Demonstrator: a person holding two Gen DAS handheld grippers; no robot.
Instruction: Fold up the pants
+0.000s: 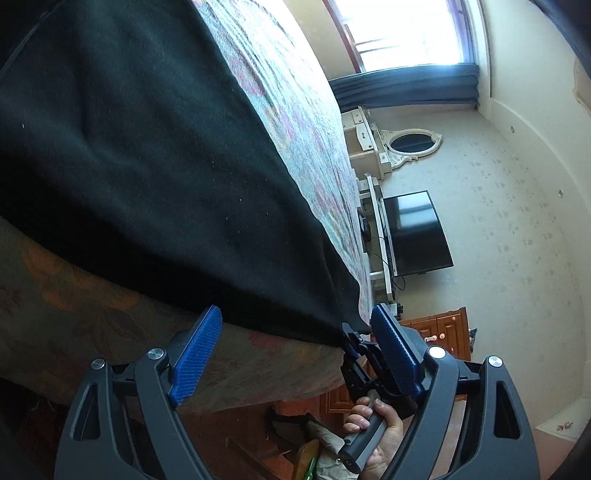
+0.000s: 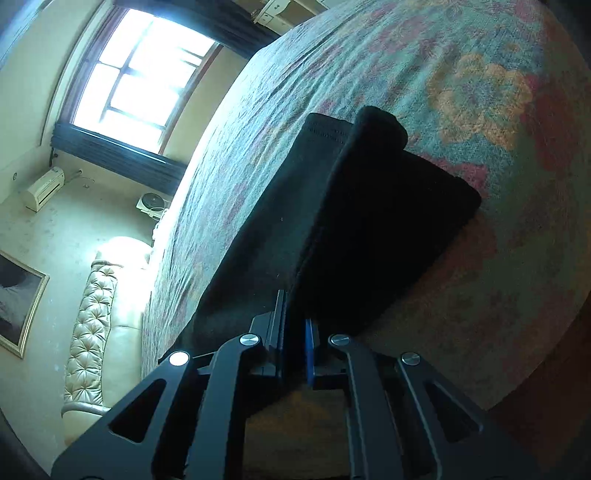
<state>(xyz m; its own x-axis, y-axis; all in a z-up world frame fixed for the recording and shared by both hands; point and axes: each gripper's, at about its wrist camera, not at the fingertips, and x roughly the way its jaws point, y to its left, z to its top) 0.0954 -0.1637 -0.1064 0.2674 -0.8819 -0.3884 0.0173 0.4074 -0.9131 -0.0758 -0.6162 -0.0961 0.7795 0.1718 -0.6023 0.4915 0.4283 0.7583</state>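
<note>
The black pants (image 1: 147,166) lie on a floral bedspread (image 1: 288,110) and reach the bed's near edge. My left gripper (image 1: 295,347) is open, its blue pads wide apart just below the pants' near edge, holding nothing. My right gripper (image 1: 360,354) shows in the left wrist view, pinching the pants' corner. In the right wrist view my right gripper (image 2: 295,332) is shut on the edge of the pants (image 2: 332,221), which stretch away in folded layers over the bedspread (image 2: 443,74).
The bed's edge drops to a wooden floor (image 1: 258,424). A TV (image 1: 417,232), a white dresser with an oval mirror (image 1: 388,147) and a window (image 1: 402,29) stand beyond. A tufted cream headboard (image 2: 92,325) lies at the bed's far end.
</note>
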